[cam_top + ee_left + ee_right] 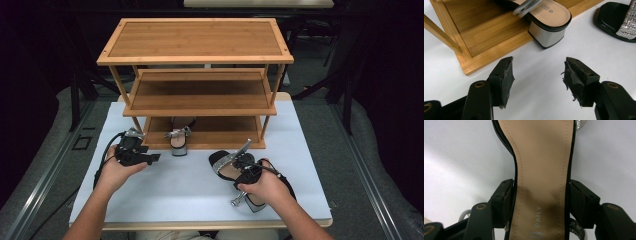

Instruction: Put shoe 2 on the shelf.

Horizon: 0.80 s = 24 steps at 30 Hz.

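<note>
sandal [235, 167] on white table [175, 190], in front of rack [200, 100] | right tool [540, 202] jaws hugging its narrow waist, pads at both sole edges | left tool [537, 80] spread, empty | likely light, stiff sole, loose straps; take hold at waist

One sandal [179, 140] lies on the rack's [200, 97] bottom shelf; another [235, 172] lies before it.
</note>
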Available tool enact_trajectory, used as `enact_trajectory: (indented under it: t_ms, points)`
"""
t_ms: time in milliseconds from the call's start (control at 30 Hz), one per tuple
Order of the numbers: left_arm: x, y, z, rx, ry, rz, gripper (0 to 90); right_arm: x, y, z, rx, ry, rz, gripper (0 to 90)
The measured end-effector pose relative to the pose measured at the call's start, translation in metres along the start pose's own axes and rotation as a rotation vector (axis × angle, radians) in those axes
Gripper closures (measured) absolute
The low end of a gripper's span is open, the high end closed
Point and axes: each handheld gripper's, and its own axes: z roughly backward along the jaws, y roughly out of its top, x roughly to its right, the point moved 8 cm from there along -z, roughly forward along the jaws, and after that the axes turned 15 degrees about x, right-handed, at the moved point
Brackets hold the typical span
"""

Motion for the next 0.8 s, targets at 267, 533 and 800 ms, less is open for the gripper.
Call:
enact_trajectory:
  t_ms: [267, 533, 800]
  points:
    - [-0.001, 0.000, 0.000, 0.005, 0.000, 0.005, 40.5, 0.005, 0.001, 0.004, 0.058, 0.044, -0.053, 41.2]
    - [-0.001, 0.000, 0.000, 0.005, 0.000, 0.006, 40.5, 0.007, 0.002, 0.008, 0.077, 0.054, -0.064, 41.5]
    - [-0.001, 0.000, 0.000, 0.001, -0.002, 0.005, 40.5, 0.008, 0.008, 0.012, 0.109, 0.060, -0.085, 41.6]
